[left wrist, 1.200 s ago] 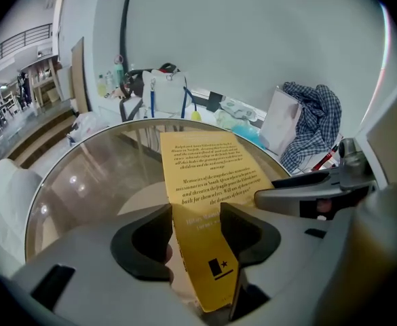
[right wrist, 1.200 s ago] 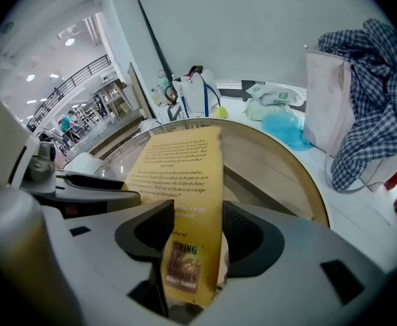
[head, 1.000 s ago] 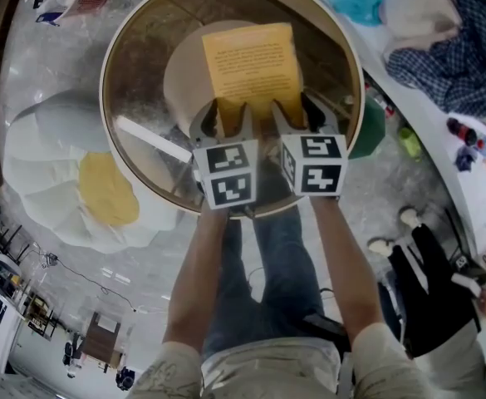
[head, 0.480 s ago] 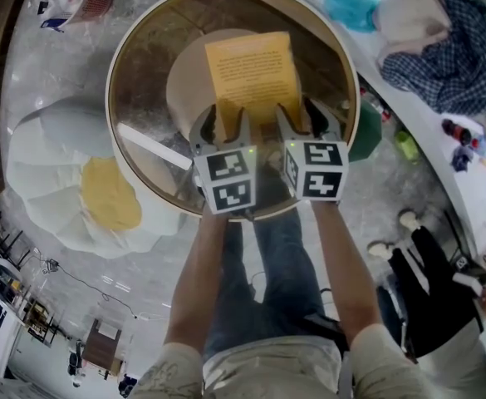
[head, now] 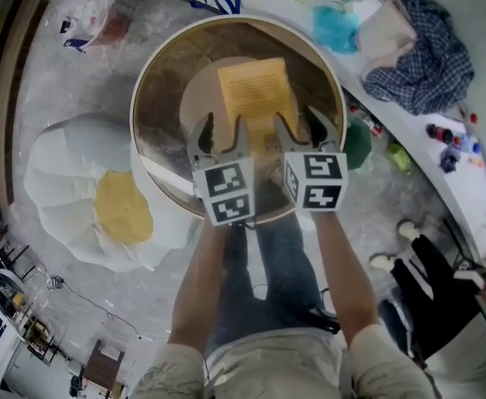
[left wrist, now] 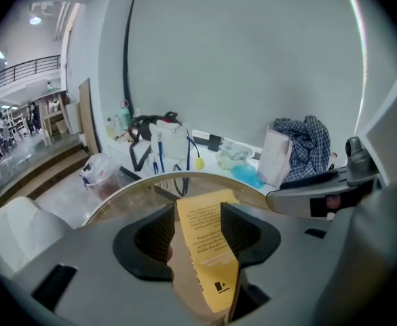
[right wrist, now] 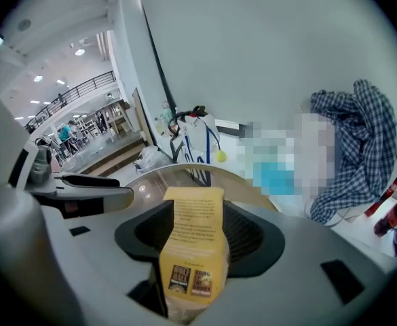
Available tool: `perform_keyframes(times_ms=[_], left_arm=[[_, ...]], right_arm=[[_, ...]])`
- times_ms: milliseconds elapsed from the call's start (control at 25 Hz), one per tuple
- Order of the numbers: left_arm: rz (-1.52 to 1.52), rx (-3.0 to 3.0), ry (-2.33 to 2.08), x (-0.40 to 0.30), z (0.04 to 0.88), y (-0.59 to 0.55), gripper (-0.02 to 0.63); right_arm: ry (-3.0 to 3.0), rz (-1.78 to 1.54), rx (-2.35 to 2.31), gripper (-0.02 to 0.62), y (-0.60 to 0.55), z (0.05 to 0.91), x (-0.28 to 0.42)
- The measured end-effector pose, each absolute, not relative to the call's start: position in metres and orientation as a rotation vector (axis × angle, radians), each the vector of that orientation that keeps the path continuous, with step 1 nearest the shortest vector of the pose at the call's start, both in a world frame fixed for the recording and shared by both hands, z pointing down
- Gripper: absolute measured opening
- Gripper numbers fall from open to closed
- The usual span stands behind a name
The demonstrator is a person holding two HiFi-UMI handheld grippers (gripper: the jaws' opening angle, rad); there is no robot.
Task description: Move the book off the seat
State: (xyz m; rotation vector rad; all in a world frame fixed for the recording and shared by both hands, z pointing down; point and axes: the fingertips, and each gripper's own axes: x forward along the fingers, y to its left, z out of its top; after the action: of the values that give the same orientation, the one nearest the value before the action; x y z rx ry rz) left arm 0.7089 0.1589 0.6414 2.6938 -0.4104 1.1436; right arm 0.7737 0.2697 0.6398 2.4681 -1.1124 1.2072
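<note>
I see L gripper (head: 221,133) & R gripper (head: 302,127), jaws apart, empty, at near edge of seat (head: 198,98); book (head: 255,90) flat mid-seat, long axis running away from me, near end btwn them.

The book's (head: 256,90) near edge is hiding behind the left gripper (head: 223,127) and right gripper (head: 297,121). Its print is showing too small to read, and whether they are touching it is unclear.

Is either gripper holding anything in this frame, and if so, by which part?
Nothing looks held. The book lies on the seat; the left gripper and right gripper hover over its near end, jaws apart.
</note>
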Motion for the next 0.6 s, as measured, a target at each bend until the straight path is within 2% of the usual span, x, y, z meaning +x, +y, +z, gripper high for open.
perform_keyframes(times_ms=[600], left_arm=[[0.723, 2.921, -0.451, 0.705, 0.415, 0.125, 0.218]], right_arm=[[-1.18, 0.745, 2.653, 0.23, 0.227, 0.415, 0.765]])
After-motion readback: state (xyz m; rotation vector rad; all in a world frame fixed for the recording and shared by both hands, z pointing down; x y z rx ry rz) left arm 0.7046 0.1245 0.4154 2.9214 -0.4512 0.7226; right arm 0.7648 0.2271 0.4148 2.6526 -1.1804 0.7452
